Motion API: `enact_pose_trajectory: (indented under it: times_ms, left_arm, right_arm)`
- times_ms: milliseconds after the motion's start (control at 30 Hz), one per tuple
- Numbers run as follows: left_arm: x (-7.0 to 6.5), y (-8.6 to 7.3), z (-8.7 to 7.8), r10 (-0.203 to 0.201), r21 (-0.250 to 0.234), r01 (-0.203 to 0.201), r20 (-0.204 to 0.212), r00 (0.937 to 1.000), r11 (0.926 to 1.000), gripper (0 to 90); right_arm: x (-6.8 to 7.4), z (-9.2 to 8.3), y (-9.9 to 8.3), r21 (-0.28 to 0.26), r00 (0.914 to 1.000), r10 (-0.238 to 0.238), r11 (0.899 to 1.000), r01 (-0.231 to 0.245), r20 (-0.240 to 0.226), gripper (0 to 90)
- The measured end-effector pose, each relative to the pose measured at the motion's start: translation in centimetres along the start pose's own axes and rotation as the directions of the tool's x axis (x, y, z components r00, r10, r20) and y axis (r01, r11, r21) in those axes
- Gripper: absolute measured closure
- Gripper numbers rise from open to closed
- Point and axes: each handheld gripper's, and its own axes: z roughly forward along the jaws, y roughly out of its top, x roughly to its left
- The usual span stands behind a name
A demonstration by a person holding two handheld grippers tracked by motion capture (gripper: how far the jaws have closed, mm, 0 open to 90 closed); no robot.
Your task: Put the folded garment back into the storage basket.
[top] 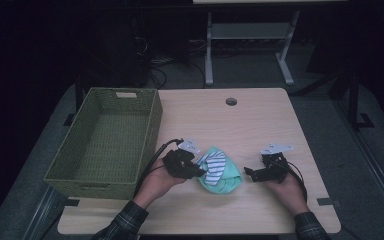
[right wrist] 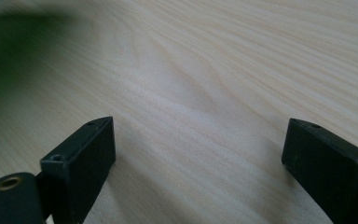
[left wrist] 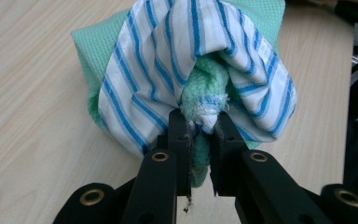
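While your left gripper (left wrist: pixel 200 130) pinches just a small bunch of the striped and green cloths (top: pixel 219 170), they could slip free; your right gripper (right wrist: pixel 198 154) stands open over the table (top: pixel 260 120).

Premises read as a lab or test room — not a home. A light wood-grain desk (top: pixel 260 115) with a cable hole (top: pixel 231 101) near its far edge stands on grey floor. Beyond the far edge, in a dark surround, a white metal bench frame (top: pixel 250 45) and loose cables (top: pixel 152 65) on the floor — staged recording space.
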Motion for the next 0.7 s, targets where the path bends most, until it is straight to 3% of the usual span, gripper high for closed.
enact_pose_trajectory:
  times_ms: [233,700]
  left_arm:
    - [0.4,0.8,-1.7,0.011,0.003,-0.011,0.003,0.9999,0.9999,80.2]
    - [1.6,2.0,-5.3,-0.015,-0.025,0.015,-0.021,0.9997,0.9996,79.9]
  right_arm:
    - [0.0,0.0,0.0,0.002,1.0,0.001,1.0,-0.001,0.004,9.0]
    - [0.0,0.0,0.0,0.003,1.0,0.005,1.0,-0.005,0.003,9.0]
